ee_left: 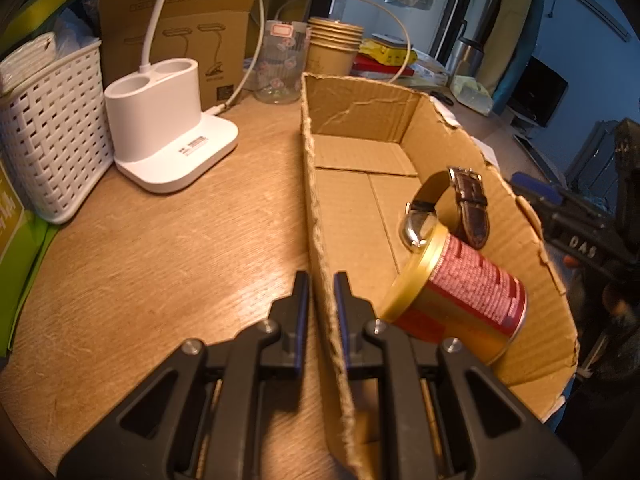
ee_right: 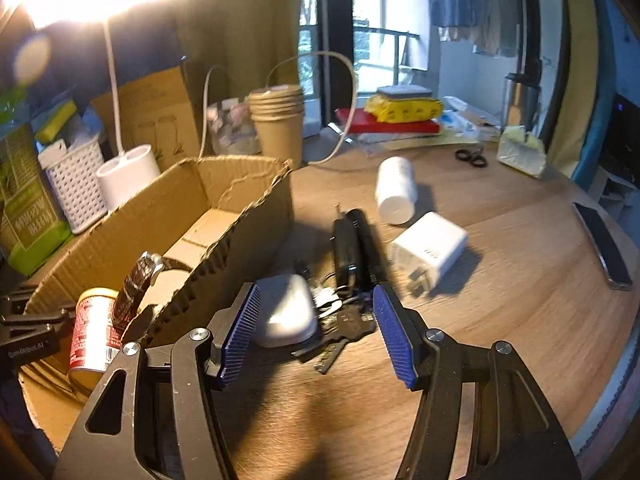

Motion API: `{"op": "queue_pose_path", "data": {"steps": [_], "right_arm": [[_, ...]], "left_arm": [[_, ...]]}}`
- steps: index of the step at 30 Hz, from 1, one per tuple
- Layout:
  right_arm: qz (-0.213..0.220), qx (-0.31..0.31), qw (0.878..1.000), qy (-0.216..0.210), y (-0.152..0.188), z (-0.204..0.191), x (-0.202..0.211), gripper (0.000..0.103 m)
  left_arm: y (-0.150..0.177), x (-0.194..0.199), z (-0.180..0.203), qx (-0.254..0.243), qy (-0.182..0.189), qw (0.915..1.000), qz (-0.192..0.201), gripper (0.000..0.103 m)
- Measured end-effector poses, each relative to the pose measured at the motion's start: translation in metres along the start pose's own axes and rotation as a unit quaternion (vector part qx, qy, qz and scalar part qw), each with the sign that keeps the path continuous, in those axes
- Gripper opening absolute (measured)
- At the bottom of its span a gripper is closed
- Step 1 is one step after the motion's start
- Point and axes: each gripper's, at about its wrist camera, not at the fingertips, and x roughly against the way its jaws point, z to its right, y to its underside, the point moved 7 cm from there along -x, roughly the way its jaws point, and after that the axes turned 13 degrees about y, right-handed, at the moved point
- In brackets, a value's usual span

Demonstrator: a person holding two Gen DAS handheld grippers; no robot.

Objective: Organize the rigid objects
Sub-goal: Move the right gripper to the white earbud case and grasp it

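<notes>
box held by its wall, keys between open jaws

as the left gripper [ee_left: 321, 280] clenched the torn near wall of the box [ee_left: 520, 216], its two pads pressed on either side of the cardboard edge. inside the box lay a red can [ee_left: 468, 280] on its side, gold lid toward the camera, with a watch [ee_left: 452, 208] just behind it, the strap looped upright and the case touching the can's rim. a white lamp base [ee_left: 168, 120] and a white basket [ee_left: 52, 136] stood on the table [ee_left: 160, 264] to the box's left, paper cups [ee_left: 334, 46] behind it.

on the other side of the box, the right gripper [ee_right: 316, 332] hung with its jaws released, grasping nothing. between its blue pads [ee_right: 392, 340] lay a white case [ee_right: 286, 312] and a bunch of keys [ee_right: 340, 326], with a black key fob [ee_right: 346, 248] just beyond them. a white charger [ee_right: 430, 254] sat near the fob, a white bottle [ee_right: 396, 190] lay on its side farther off, and a phone [ee_right: 604, 244] rested well apart at the table's right edge. whether the pads touched the table could not be told.
</notes>
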Motion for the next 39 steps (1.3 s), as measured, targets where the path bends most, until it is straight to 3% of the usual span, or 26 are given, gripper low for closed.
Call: {"op": "queue_pose_path", "data": {"steps": [6, 12, 17, 21, 28, 32, 39], "right_arm": [[0.000, 0.040, 0.999, -0.012, 0.002, -0.017, -0.003, 0.062], [-0.021, 0.034, 0.997, -0.062, 0.006, -0.016, -0.009, 0.062], [-0.045, 0.039, 0.995, -0.075, 0.009, -0.018, -0.019, 0.062], [-0.068, 0.065, 0.993, -0.067, 0.013, -0.028, -0.028, 0.062], [-0.070, 0.068, 0.993, -0.065, 0.013, -0.029, -0.029, 0.062], [-0.066, 0.076, 0.993, -0.056, 0.014, -0.030, -0.028, 0.049], [-0.054, 0.075, 0.994, -0.057, 0.014, -0.029, -0.024, 0.048]], "left_arm": [[0.000, 0.000, 0.000, 0.000, 0.001, 1.0000, -0.001, 0.014], [0.000, 0.000, 0.000, -0.001, 0.001, 1.0000, -0.001, 0.014], [0.000, 0.000, 0.001, -0.002, 0.001, 1.0000, -0.001, 0.014], [0.000, 0.000, -0.001, -0.001, 0.001, 1.0000, -0.002, 0.014], [-0.001, -0.001, -0.001, -0.002, 0.001, 1.0000, -0.002, 0.014], [0.000, 0.000, -0.001, -0.002, 0.001, 1.0000, -0.002, 0.014], [0.000, 0.000, -0.001, -0.002, 0.001, 1.0000, -0.002, 0.014]]}}
